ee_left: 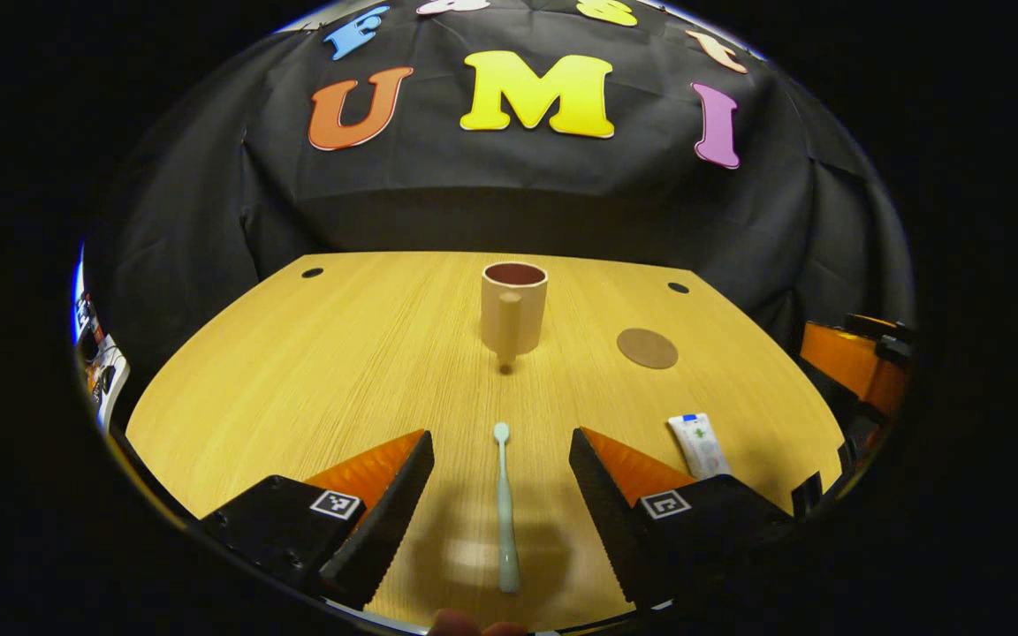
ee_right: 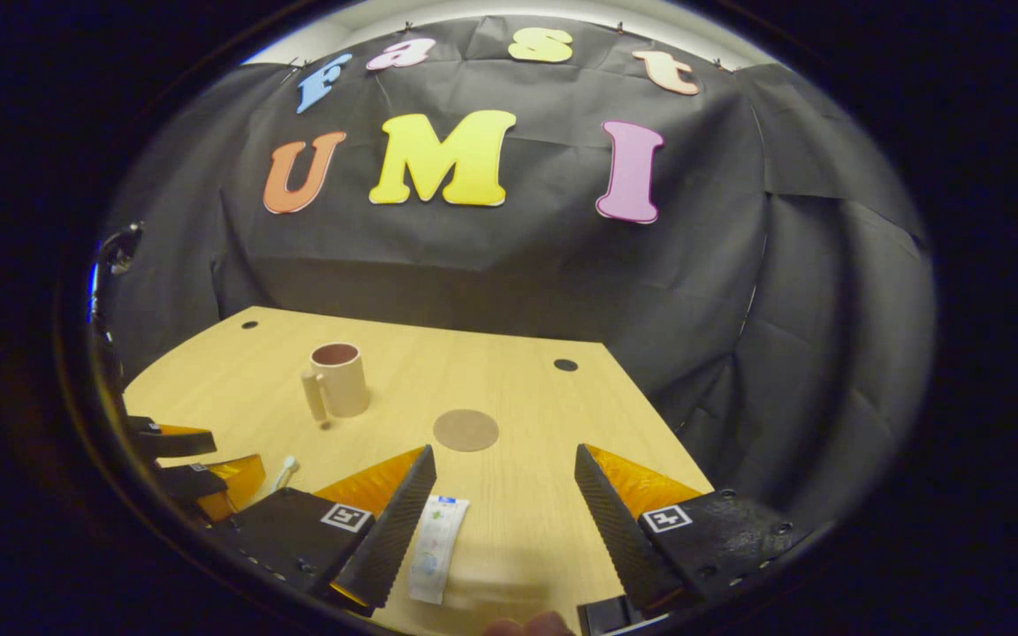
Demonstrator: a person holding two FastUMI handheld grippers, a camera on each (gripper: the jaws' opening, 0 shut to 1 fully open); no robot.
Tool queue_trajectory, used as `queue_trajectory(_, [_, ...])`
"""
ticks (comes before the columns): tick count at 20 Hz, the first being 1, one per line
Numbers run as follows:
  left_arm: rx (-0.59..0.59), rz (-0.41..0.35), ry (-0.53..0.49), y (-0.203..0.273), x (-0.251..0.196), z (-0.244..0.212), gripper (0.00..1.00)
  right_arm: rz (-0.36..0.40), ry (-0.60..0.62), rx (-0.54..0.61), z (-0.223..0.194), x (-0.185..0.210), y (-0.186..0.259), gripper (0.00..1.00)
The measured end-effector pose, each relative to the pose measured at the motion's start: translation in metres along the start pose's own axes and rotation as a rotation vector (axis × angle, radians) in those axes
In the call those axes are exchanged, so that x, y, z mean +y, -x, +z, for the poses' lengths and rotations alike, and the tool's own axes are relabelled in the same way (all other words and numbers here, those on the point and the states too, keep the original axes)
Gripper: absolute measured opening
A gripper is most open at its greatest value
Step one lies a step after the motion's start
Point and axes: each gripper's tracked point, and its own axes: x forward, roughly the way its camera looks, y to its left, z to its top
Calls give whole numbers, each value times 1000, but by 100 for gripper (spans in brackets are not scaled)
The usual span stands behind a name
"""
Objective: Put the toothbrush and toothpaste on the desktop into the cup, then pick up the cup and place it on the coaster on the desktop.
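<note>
A pale green toothbrush [ee_left: 505, 508] lies flat on the wooden desk, head pointing away, between the fingers of my left gripper [ee_left: 502, 450], which is open above it. A beige cup [ee_left: 513, 306] with its handle toward me stands upright farther back. A white toothpaste tube [ee_left: 699, 444] lies to the right, and a round brown coaster [ee_left: 648, 348] sits beyond it. In the right gripper view, my right gripper [ee_right: 505, 468] is open over the desk, the toothpaste tube [ee_right: 436, 548] lying by its left finger. The cup [ee_right: 338, 380] and coaster [ee_right: 466, 430] lie ahead. The toothbrush head [ee_right: 285, 466] shows at left.
The desk [ee_left: 315, 371] has dark cable holes [ee_left: 313, 273] near its back corners. Black cloth hangs close behind and to the right. The other gripper's fingers [ee_right: 182, 455] show at the far left of the right gripper view. Cluttered equipment [ee_left: 98, 362] stands past the desk's left edge.
</note>
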Motion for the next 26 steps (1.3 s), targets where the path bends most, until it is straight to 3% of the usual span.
queue_trajectory(8, [112,7,-20,-31,6,-50,97,0,-4,70,-35,2,-1,95])
queue_trajectory(11, [113,8,-48,-35,5,-52,90,-6,-6,73,-39,1,2,95])
queue_trajectory(14, [116,11,-54,-37,7,-50,71,-18,-10,74,-39,-1,1,95])
queue_trajectory(15, [119,10,-58,-38,6,-51,73,-23,-10,75,-40,-2,1,95])
queue_trajectory(18, [118,5,-69,-36,1,-51,53,-32,-6,83,-43,0,1,95])
queue_trajectory(19, [117,5,-73,-36,-1,-51,54,-33,-6,84,-44,0,1,95])
queue_trajectory(20, [115,6,-78,-36,-3,-51,42,-35,-5,85,-46,0,2,95])
queue_trajectory(26, [111,34,-65,-37,-1,-51,16,-32,-3,103,-49,5,-2,95])
